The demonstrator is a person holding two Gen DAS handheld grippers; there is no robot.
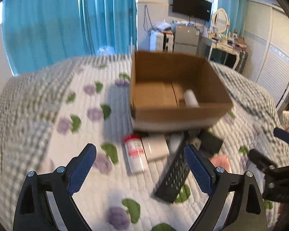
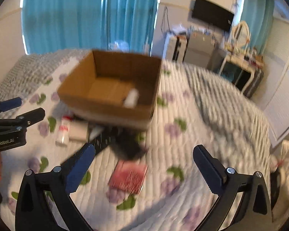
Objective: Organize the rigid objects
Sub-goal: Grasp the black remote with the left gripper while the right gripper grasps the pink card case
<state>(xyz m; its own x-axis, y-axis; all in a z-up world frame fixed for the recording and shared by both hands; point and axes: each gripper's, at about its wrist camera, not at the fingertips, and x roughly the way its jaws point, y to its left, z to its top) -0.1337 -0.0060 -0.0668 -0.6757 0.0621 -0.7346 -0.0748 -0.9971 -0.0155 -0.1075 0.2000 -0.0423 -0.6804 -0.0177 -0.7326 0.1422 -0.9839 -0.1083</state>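
An open cardboard box (image 1: 160, 115) stands on the bed with a white cylinder (image 1: 190, 98) inside; it also shows in the right wrist view (image 2: 107, 105). In front of it lie a red-capped white bottle (image 1: 134, 154), a white box (image 1: 156, 147), a black perforated grater (image 1: 175, 175), a black object (image 1: 212, 143) and a pink packet (image 2: 128, 176). My left gripper (image 1: 140, 158) is open and empty, above the bottle and grater. My right gripper (image 2: 144, 160) is open and empty, above the pink packet.
The bed is covered by a white quilt (image 1: 48, 134) with purple flowers. Blue curtains (image 1: 67, 19), a wall television (image 1: 191, 5), a dresser with mirror (image 1: 221, 38) and a white wardrobe (image 1: 269, 57) stand beyond the bed.
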